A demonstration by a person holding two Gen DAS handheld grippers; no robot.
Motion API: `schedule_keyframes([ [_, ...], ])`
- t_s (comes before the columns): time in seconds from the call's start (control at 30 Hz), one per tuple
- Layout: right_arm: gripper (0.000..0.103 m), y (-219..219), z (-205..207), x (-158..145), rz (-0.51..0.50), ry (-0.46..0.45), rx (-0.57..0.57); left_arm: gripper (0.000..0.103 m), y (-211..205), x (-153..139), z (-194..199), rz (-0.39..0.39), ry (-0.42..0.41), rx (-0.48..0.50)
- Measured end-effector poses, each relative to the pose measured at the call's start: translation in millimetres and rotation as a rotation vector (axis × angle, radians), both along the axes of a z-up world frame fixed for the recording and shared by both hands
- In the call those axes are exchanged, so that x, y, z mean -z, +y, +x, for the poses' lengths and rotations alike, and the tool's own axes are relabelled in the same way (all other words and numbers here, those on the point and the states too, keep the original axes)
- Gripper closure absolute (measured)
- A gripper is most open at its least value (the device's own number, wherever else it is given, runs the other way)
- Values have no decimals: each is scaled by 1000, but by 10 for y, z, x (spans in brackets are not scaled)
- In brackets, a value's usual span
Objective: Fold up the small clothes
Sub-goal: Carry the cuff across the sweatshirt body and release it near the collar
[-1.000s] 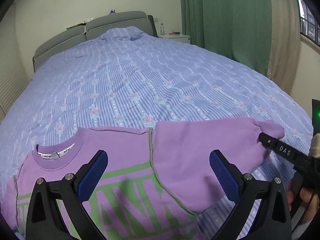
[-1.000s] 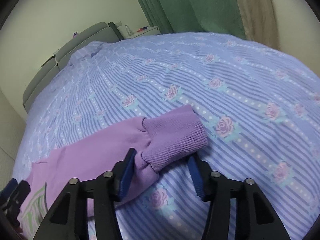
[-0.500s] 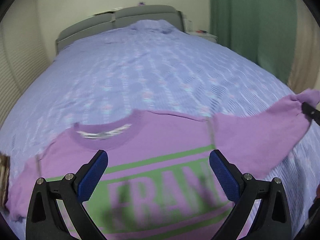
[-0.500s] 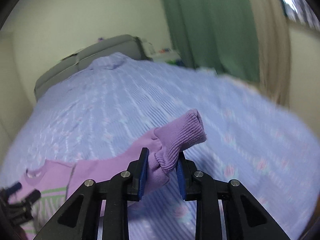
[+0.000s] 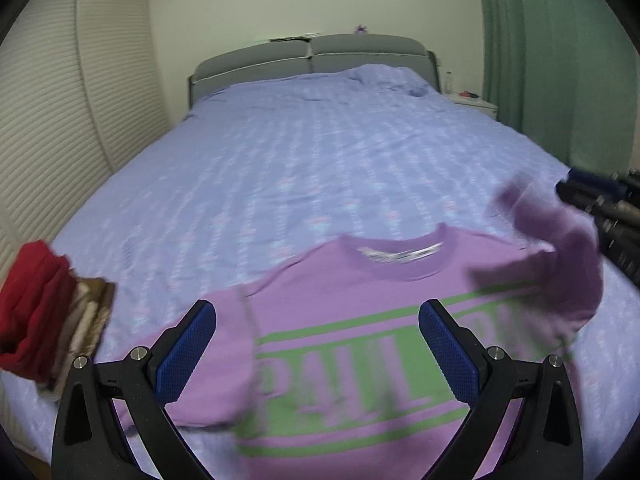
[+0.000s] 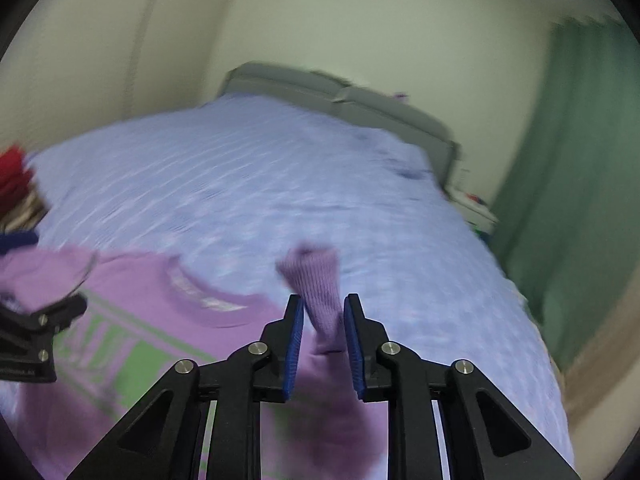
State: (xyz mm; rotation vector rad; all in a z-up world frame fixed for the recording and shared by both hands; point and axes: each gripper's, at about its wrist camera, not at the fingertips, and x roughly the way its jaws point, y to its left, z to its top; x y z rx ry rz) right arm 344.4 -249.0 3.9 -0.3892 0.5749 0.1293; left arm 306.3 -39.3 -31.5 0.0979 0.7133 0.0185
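A purple sweatshirt (image 5: 360,320) with green lettering lies front up on the bed; it also shows in the right wrist view (image 6: 132,312). My left gripper (image 5: 316,352) is open and empty, held above the sweatshirt's chest and left sleeve. My right gripper (image 6: 322,344) is shut on the ribbed cuff of the right sleeve (image 6: 320,296) and holds it lifted over the body of the sweatshirt. In the left wrist view the raised sleeve (image 5: 560,256) is blurred at the right, with the right gripper behind it.
The bed has a lilac flowered cover (image 5: 320,160) and a grey headboard (image 5: 312,56). A stack of folded clothes with a red one on top (image 5: 44,312) sits at the bed's left edge. A green curtain (image 5: 560,60) and a nightstand (image 5: 472,102) stand to the right.
My right gripper closed on the sleeve cuff, lifted it and swung it left over the sweatshirt. My left gripper stayed open and moved left along the garment.
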Motion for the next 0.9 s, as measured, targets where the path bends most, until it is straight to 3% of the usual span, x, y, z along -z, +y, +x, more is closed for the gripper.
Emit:
schedule_keyframes([
  [0.07, 89, 290, 3, 196, -19, 51, -50, 0, 178, 61, -14, -7, 22, -21],
  [0.2, 89, 688, 50, 621, -18, 164, -120, 0, 345, 172, -55, -23, 49, -34],
  [0.3, 88, 700, -57, 779, 54, 208, -98, 0, 332, 211, -13, -58, 55, 31],
  [0.33, 82, 677, -158, 800, 91, 210, -84, 0, 318, 208, 5, -81, 55, 68],
  [0.37, 77, 565, -246, 794, 147, 213, -59, 0, 254, 208, 47, -105, 66, 114],
  [0.43, 56, 344, -419, 746, 211, 178, 16, 0, 153, 211, 103, -143, 84, 185],
  [0.5, 47, 136, -604, 702, 223, 124, 109, 0, -15, 230, 177, -168, 98, 255],
  [0.63, 44, -339, -850, 702, 220, 82, 263, 7, -352, 275, 324, -232, 126, 400],
  [0.73, 44, -633, -917, 813, 234, 103, 329, 16, -599, 404, 531, -304, 198, 507],
  [0.83, 44, -835, -896, 954, 270, 128, 367, 30, -743, 552, 712, -343, 268, 540],
  [0.9, 44, -947, -873, 1005, 291, 142, 385, 33, -826, 673, 869, -375, 321, 547],
])
